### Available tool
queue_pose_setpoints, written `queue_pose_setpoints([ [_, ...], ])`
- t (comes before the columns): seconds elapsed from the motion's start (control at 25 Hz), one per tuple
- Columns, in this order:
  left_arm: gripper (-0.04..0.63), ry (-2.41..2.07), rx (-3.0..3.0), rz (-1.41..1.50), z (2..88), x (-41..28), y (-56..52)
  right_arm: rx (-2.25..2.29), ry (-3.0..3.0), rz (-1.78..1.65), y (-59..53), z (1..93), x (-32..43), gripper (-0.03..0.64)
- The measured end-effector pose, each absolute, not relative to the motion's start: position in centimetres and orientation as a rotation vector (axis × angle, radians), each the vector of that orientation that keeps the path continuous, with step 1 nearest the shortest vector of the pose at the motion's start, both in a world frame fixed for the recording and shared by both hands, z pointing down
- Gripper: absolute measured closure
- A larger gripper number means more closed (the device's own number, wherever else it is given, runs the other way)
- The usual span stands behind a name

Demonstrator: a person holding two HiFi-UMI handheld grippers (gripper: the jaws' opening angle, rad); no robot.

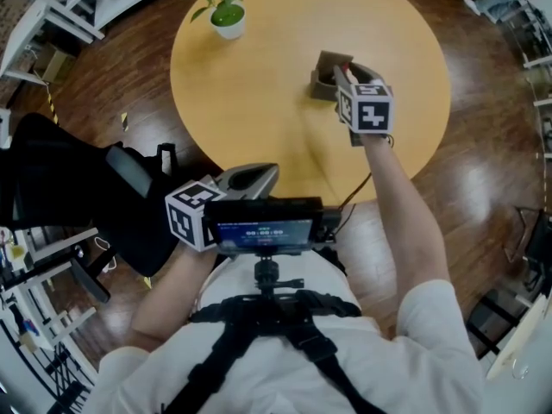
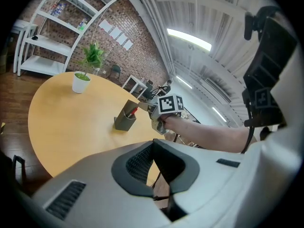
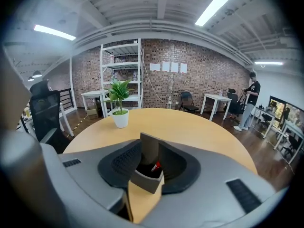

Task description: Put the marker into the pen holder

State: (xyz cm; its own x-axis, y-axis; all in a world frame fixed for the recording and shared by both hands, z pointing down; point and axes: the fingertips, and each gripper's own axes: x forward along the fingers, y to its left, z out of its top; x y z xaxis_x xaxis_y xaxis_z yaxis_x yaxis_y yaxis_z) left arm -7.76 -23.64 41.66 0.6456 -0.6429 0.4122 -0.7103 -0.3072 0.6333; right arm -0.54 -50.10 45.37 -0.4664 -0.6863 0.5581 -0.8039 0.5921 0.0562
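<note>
A grey pen holder [image 1: 326, 79] stands on the round wooden table [image 1: 250, 102], right of its middle. A marker with a red cap [image 3: 156, 166] leans inside the pen holder [image 3: 146, 177]. My right gripper [image 1: 341, 74] hovers at the holder's rim, open, and the holder shows in the gap between its jaws with neither pad touching the marker. In the left gripper view the red cap [image 2: 134, 111] pokes out of the holder [image 2: 125, 120] beside the right gripper [image 2: 159, 112]. My left gripper [image 1: 250, 178] is held near my body off the table's edge, jaws shut and empty.
A potted plant in a white pot [image 1: 227, 15] stands at the table's far left edge. A black office chair [image 1: 86, 188] sits on the wooden floor to my left. White shelving [image 3: 121, 75] and a person [image 3: 249, 101] are far behind the table.
</note>
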Motion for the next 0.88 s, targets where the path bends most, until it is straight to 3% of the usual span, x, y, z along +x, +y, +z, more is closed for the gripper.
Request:
queue_pose_setpoints([
  [0.88,0.601,-0.981,2.091,0.093,41.0,-6.3,-24.7,1.332,-2.364,0.466,-40.8,40.1,5.3,0.506],
])
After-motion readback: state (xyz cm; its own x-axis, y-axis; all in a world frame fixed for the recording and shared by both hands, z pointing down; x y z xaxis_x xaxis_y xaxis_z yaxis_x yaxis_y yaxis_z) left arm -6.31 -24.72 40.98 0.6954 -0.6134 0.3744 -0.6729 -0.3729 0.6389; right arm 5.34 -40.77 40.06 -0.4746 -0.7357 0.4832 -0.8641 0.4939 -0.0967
